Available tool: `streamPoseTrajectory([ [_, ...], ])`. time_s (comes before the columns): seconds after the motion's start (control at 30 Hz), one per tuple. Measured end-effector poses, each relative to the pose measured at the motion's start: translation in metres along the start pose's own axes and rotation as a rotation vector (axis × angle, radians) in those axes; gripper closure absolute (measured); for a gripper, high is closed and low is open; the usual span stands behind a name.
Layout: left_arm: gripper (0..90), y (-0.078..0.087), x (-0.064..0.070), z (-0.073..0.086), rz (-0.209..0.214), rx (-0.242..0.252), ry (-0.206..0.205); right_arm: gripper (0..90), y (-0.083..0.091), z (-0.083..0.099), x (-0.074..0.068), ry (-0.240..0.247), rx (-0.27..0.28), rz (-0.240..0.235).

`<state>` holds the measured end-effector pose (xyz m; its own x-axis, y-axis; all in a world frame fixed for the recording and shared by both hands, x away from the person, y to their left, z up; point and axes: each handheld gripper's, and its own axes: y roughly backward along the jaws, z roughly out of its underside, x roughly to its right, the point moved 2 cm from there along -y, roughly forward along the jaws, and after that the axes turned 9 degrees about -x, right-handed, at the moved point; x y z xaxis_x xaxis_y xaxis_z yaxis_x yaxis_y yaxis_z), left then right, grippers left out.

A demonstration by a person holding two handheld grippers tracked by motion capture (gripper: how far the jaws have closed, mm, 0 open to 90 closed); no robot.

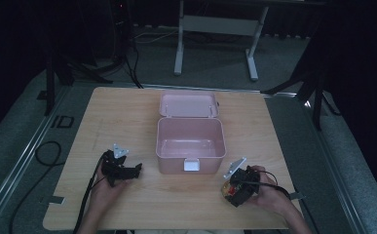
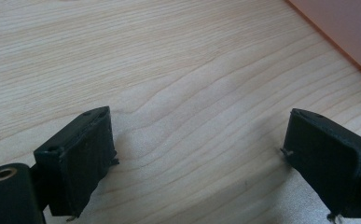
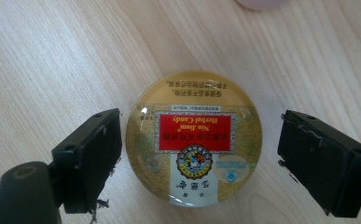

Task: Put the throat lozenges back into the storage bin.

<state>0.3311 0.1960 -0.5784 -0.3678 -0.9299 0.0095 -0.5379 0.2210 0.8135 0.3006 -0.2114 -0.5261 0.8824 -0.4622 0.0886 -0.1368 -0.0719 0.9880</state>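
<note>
Seen from the high view, the left gripper (image 1: pixel 127 171) is held low over the tabletop (image 1: pixel 127 117) at about 8 o'clock from the pink box (image 1: pixel 191 139). Its fingers (image 2: pixel 82 154) are spread wide and released, with nothing but bare wood grain between them in the left gripper view, and a corner of the box's pink wall (image 2: pixel 350 32) is seen at 1 o'clock there. No part in the work is being taken by this gripper yet, as far as can be judged.

At the centre of the tabletop the pink box stands open, its lid (image 1: pixel 188 104) thrown back at 12 o'clock and its white latch (image 1: pixel 192 165) facing the person at 6 o'clock. The inside is seen to be bare.

At about 4 o'clock from the box, the right gripper (image 1: pixel 231 187) is held over a round candy tin (image 3: pixel 194 137) that lies flat on the wood, label up. In the right gripper view the tin is framed between the fingers (image 3: pixel 94 156), which are released and stand apart from its rim on both sides, a narrower gap at 9 o'clock than at 3 o'clock. The tin is therefore straddled but not yet gripped.

The work is judged to be at its start: the box is already opened, while closing on the tin, lifting it, carrying it toward 10 o'clock over the near wall and setting it inside are all left to be done.
</note>
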Motion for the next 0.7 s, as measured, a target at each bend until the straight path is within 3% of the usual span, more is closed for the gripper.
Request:
streamPoseTrajectory([
  [0.7, 9.1, 0.0, 0.0, 0.0, 0.0, 0.0, 0.0, 14.3, -0.012, -0.005, -0.001, 0.019, -0.075, -0.018],
])
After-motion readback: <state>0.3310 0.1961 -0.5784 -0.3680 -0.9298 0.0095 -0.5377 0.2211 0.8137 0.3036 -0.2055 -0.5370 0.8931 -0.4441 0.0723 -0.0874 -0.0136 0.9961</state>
